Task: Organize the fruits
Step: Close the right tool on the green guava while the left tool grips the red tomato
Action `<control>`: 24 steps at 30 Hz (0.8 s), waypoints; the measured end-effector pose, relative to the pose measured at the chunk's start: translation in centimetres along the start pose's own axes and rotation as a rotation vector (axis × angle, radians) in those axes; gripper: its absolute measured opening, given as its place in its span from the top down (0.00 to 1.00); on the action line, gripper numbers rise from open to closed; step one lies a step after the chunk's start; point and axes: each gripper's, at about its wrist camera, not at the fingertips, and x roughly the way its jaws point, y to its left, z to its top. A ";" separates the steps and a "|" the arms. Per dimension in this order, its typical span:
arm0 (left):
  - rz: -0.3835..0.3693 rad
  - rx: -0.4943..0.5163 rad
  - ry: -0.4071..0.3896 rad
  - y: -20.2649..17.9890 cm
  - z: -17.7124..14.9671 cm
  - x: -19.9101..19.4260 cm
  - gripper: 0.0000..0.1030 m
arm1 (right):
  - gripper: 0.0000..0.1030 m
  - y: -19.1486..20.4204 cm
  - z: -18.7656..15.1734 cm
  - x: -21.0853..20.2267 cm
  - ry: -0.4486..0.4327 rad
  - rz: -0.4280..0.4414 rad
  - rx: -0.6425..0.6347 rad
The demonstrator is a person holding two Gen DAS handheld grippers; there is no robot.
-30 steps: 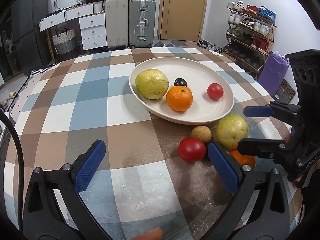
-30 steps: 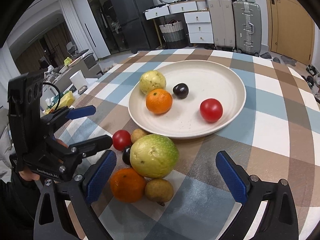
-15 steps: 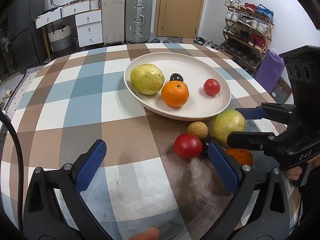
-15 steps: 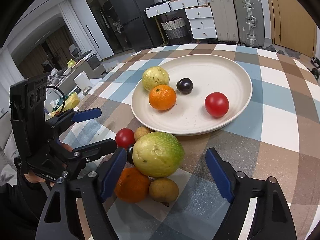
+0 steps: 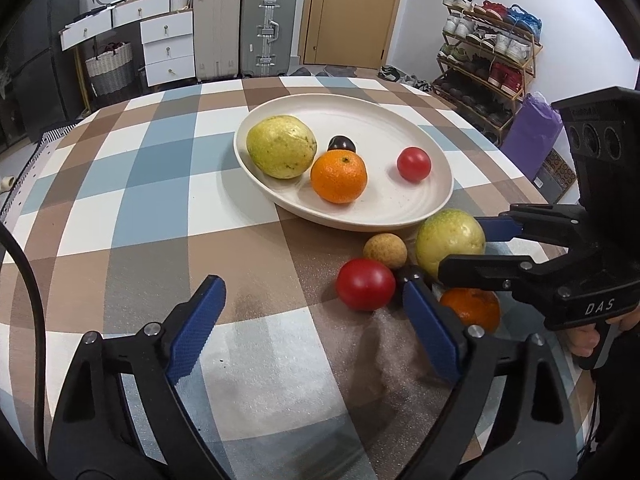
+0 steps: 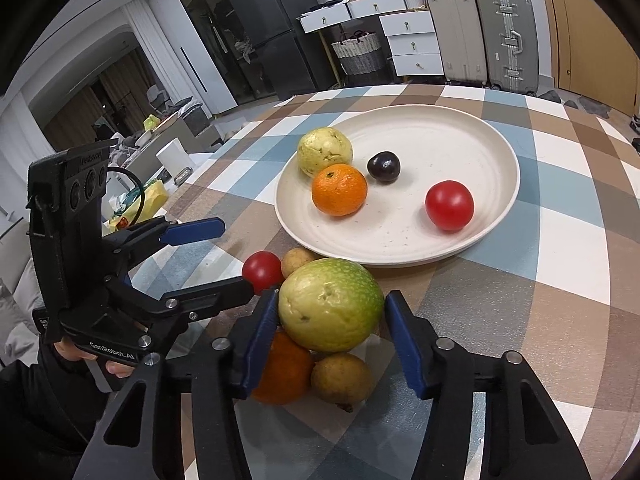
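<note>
A cream plate (image 5: pixel 400 120) (image 6: pixel 460 128) holds a yellow guava (image 5: pixel 280 146), an orange (image 5: pixel 339 176), a dark plum (image 6: pixel 383 166) and a red tomato (image 5: pixel 414 163). In front of it lie a green guava (image 6: pixel 330 304) (image 5: pixel 450 240), a red tomato (image 5: pixel 365 284) (image 6: pixel 262 270), two small brown fruits (image 5: pixel 385 250) (image 6: pixel 340 378) and an orange (image 6: pixel 286 368) (image 5: pixel 472 306). My right gripper (image 6: pixel 332 320) has closed around the green guava, its pads at the guava's sides. My left gripper (image 5: pixel 312 320) is open and empty, left of the tomato.
The checked tablecloth (image 5: pixel 140 184) covers a round table. Suitcases (image 5: pixel 268 28), drawers (image 5: pixel 168 48) and a shoe rack (image 5: pixel 488 52) stand beyond its far edge. A fridge (image 6: pixel 256 28) is at the back.
My right gripper moved forward over the fruit pile and narrowed its jaws around the green guava. My left gripper drifted slightly; it stays open.
</note>
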 end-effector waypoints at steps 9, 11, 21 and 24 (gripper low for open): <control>-0.002 -0.002 0.011 -0.1 0.0 0.2 0.18 | 0.46 0.6 0.2 -1.0 -0.048 0.003 -0.030; 0.001 -0.004 0.019 -0.1 0.0 0.3 0.19 | 0.46 0.6 0.4 -1.5 -0.064 0.004 -0.028; -0.069 0.031 0.018 -1.0 0.1 0.4 0.50 | 0.46 -0.1 0.7 -2.2 -0.092 -0.009 0.000; -0.100 0.029 0.017 -1.1 0.0 0.4 0.60 | 0.46 -0.2 0.8 -2.3 -0.095 -0.010 0.001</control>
